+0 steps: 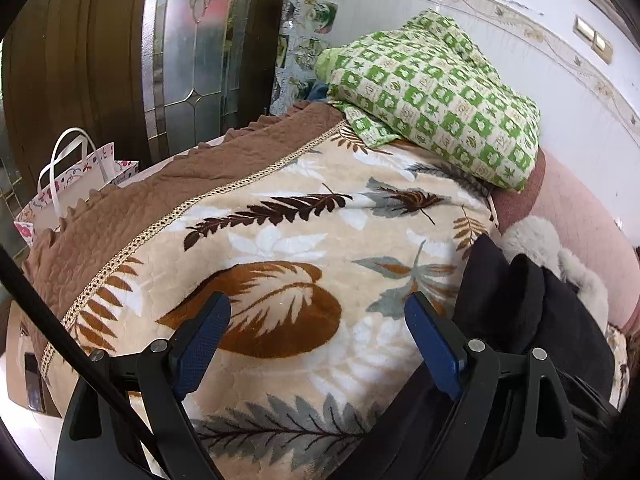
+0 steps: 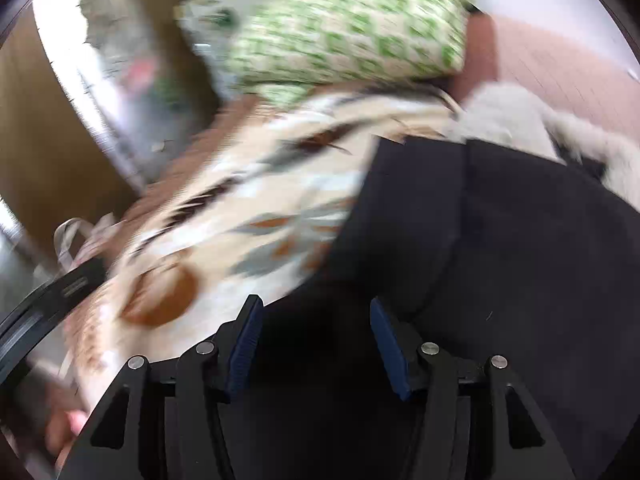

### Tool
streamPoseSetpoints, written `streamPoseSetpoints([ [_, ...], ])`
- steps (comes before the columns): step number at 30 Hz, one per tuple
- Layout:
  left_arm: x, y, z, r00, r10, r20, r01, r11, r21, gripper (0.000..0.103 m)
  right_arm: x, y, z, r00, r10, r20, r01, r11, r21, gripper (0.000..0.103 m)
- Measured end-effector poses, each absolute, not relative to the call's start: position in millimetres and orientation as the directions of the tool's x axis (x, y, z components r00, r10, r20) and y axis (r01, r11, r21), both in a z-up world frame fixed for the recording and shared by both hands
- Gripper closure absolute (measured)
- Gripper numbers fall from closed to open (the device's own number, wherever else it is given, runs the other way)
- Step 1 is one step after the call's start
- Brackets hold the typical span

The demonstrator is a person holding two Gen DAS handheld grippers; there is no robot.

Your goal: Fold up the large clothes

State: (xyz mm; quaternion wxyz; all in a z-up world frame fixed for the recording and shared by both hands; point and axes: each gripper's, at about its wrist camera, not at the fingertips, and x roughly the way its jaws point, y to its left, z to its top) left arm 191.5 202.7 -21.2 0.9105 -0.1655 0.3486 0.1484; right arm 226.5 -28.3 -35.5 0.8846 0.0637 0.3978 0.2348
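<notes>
A black garment (image 1: 520, 300) lies bunched on the right side of the bed, over a leaf-patterned blanket (image 1: 300, 220). My left gripper (image 1: 318, 300) is open above the blanket, just left of the garment, with nothing between its blue pads. The right wrist view is blurred. In it the black garment (image 2: 500, 220) fills the right and lower part. My right gripper (image 2: 316, 305) hangs open over the garment's near edge, and its pads press on nothing.
A green checked quilt (image 1: 432, 88) is piled at the head of the bed. White fluffy fabric (image 1: 536, 240) lies beside the garment against a pink padded surface (image 1: 580, 216). A paper bag (image 1: 72, 184) stands by the bed's left edge, before a wooden door (image 1: 80, 60). A hand (image 2: 64, 428) shows at lower left.
</notes>
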Motion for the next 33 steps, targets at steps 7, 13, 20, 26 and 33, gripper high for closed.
streamPoseSetpoints([
  [7, 190, 205, -21, 0.712, 0.155, -0.685, -0.392, 0.897, -0.204, 0.015, 256, -88, 1, 0.723, 0.231, -0.651, -0.115, 0.97, 0.215, 0.091],
  [13, 193, 204, -24, 0.699, 0.173, -0.694, -0.399, 0.9, -0.177, 0.015, 320, -90, -72, 0.514, 0.411, -0.753, -0.009, 0.88, 0.474, 0.094],
  [20, 196, 202, -25, 0.689, 0.224, -0.69, -0.416, 0.901, -0.123, 0.015, 309, -72, -75, 0.519, 0.405, -0.753, -0.061, 0.896, 0.439, 0.093],
  [26, 201, 197, -35, 0.663, 0.156, -0.732, -0.368, 0.92, -0.138, 0.015, 240, -65, -52, 0.498, 0.455, -0.738, -0.187, 0.888, 0.421, 0.093],
  [33, 197, 182, -41, 0.664, 0.106, -0.74, -0.285, 0.951, -0.12, 0.015, 154, -72, -101, 0.424, 0.426, -0.799, -0.203, 0.905, 0.375, 0.093],
])
